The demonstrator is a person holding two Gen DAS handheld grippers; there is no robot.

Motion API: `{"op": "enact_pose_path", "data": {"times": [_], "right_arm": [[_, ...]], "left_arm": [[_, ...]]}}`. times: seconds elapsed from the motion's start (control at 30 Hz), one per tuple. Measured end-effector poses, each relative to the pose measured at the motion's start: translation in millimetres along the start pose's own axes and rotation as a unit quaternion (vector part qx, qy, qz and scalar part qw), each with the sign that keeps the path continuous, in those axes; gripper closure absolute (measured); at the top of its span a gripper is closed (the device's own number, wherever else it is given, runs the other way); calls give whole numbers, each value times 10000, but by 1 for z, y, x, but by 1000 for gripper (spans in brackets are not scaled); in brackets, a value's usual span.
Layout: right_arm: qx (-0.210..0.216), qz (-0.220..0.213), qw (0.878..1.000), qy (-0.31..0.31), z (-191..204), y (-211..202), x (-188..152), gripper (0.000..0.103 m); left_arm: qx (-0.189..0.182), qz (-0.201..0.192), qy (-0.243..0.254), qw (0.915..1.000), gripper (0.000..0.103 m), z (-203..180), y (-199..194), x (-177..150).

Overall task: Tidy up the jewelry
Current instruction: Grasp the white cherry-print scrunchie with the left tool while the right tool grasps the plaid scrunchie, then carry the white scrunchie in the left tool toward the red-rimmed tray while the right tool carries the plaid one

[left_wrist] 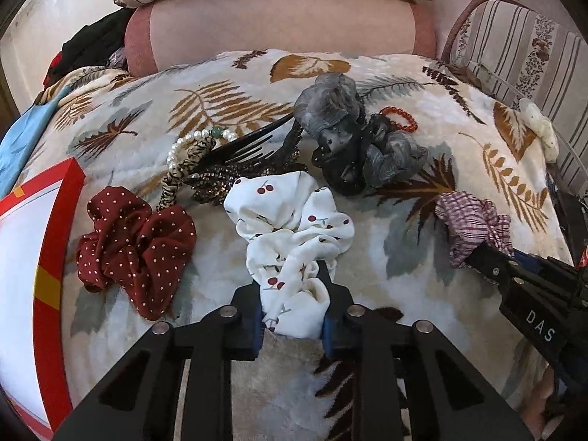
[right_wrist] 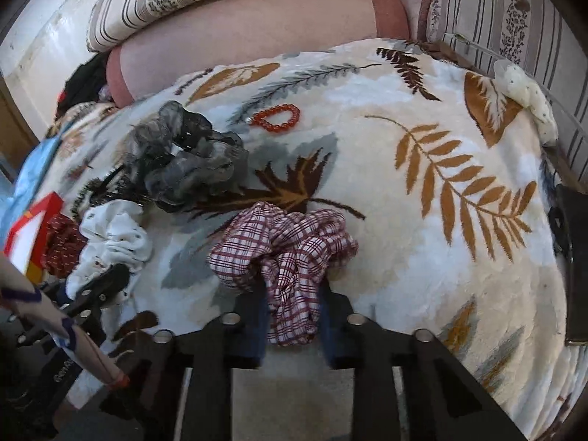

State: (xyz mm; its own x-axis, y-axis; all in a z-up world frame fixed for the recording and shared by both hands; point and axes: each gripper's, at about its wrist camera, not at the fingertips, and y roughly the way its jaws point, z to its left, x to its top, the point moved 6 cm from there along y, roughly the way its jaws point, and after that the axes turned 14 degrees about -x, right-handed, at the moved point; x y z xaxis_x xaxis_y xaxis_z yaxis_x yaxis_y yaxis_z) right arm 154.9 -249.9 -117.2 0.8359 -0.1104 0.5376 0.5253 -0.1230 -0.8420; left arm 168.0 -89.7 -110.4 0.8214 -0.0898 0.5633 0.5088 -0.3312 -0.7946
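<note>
My left gripper [left_wrist: 292, 294] is shut on a white cherry-print scrunchie [left_wrist: 290, 228] that lies on the leaf-print blanket [left_wrist: 386, 264]. My right gripper [right_wrist: 294, 301] is shut on a red-and-white plaid scrunchie [right_wrist: 290, 253]; that scrunchie also shows in the left wrist view [left_wrist: 474, 228]. A dark red polka-dot scrunchie [left_wrist: 136, 246] lies to the left. Behind are a grey scrunchie pile [left_wrist: 352, 136], a pearl bracelet [left_wrist: 198, 139], a black comb [left_wrist: 250, 143], a leopard-print hair tie [left_wrist: 183, 169], a rhinestone clip [left_wrist: 228, 180] and a red bead bracelet [right_wrist: 275, 117].
A red-framed box [left_wrist: 44, 257] stands at the left edge of the blanket. Pink and striped cushions [left_wrist: 279, 25] rise behind. A cream scrunchie [right_wrist: 529, 99] lies at the far right. A dark object [right_wrist: 573, 257] sits at the right edge.
</note>
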Motion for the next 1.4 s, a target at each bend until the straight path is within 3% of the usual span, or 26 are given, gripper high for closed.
{"op": "enact_pose_path", "data": {"times": [0.43,0.97,1.4], "right_arm": [[89,-841,9964,97,0,-43,7,82],[248,-1076,9937,-212,19,-60,-6,82],[523,-1012,9927,-397,56,-90,-34,82]], "left_arm": [[-70,-300,63,9995,82,-6,-30,4],[132,-662,172,9976,82,-6,-69,-8],[119,-1007,-78,9948,82,21,-113,-16]]}}
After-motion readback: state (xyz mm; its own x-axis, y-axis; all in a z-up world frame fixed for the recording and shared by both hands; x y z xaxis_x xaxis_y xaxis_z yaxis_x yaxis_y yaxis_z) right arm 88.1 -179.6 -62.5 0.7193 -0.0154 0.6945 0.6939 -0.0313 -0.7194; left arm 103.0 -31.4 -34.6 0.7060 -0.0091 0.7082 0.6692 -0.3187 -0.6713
